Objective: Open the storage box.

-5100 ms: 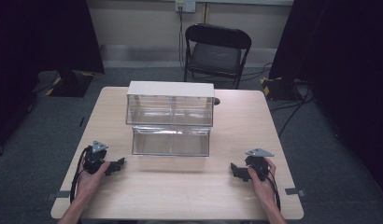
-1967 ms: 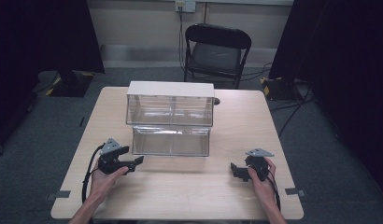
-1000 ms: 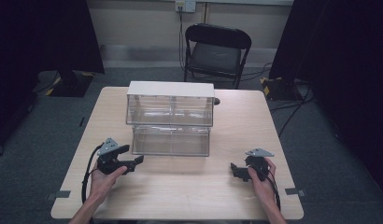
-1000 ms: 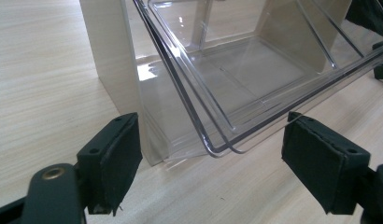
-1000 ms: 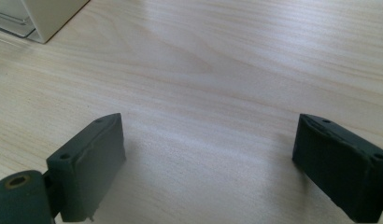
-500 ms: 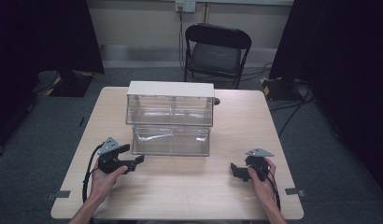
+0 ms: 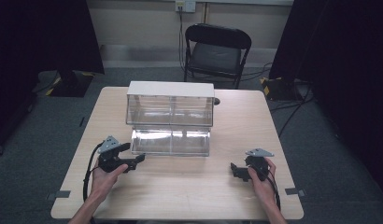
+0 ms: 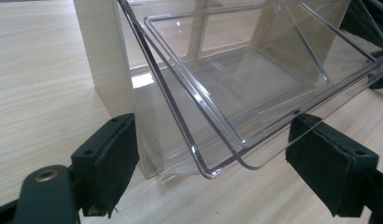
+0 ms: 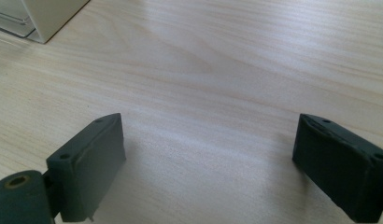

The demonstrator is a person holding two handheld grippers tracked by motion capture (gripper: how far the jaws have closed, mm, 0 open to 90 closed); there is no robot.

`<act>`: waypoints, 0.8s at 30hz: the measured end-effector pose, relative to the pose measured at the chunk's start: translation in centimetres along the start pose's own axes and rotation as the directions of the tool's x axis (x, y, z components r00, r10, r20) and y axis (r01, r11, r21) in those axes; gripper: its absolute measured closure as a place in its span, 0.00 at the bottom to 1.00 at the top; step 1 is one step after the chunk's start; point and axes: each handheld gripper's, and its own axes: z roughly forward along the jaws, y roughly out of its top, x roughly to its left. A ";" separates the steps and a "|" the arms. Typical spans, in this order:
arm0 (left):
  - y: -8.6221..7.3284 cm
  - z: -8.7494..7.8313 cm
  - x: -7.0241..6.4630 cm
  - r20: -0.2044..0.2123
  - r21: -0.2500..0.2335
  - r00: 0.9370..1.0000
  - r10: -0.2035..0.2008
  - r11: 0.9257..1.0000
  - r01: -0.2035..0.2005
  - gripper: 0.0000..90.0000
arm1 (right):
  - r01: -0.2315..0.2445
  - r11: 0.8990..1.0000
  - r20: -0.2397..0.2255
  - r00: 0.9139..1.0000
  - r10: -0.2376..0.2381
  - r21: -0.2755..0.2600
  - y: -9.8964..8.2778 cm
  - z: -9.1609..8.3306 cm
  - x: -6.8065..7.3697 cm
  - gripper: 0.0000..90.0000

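A small cabinet [image 7: 171,88] with a white top and clear upper drawers stands mid-table. Its lower clear drawer [image 7: 171,142] is pulled out toward me. My left gripper [image 7: 136,153] is open at the drawer's front left corner. In the left gripper view the drawer [image 8: 255,79] is tilted, its front lip lies between the two pads of the left gripper [image 8: 213,172], and neither pad touches it. The cabinet's white side wall [image 8: 103,56] stands just behind. My right gripper [image 7: 235,171] rests open on the table near the front right, with bare wood between the pads of the right gripper [image 9: 208,163].
The wooden table [image 7: 189,191] has bare surface in front of the cabinet and on both sides. A black folding chair [image 7: 217,51] stands behind the table. A corner of the cabinet [image 9: 49,16] shows at the upper left of the right gripper view.
Since five seconds ago my left gripper has moved right and forward to the drawer's left corner. Over the last second nothing has visibly moved. The right gripper stayed put.
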 end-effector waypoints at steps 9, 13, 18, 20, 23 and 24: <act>0.4 0.2 -0.2 -0.013 0.009 1.000 0.018 1.000 -0.018 0.18 | 0.000 1.000 -0.001 1.000 0.000 0.001 0.0 0.0 0.0 0.09; 0.6 0.1 -0.3 -0.030 0.026 0.999 0.032 0.999 -0.031 0.18 | 0.000 1.000 -0.001 1.000 0.000 0.001 0.0 0.0 0.0 0.09; 0.8 -0.2 -0.4 -0.032 0.020 0.999 0.032 0.999 -0.032 0.17 | -0.001 1.000 0.001 1.000 0.001 0.001 0.0 0.0 0.0 0.09; 0.8 -0.3 -0.4 -0.030 0.014 0.999 0.033 0.999 -0.033 0.17 | -0.001 1.000 0.000 1.000 0.001 0.001 0.0 0.0 0.0 0.09; 0.9 -0.3 -0.4 -0.024 0.010 0.999 0.023 1.000 -0.023 0.17 | -0.001 1.000 0.001 1.000 0.001 0.001 0.0 0.0 0.0 0.09; 0.9 -0.3 -0.3 -0.023 0.006 1.000 0.020 1.000 -0.020 0.17 | -0.001 1.000 0.001 1.000 0.001 0.001 0.0 0.0 0.0 0.09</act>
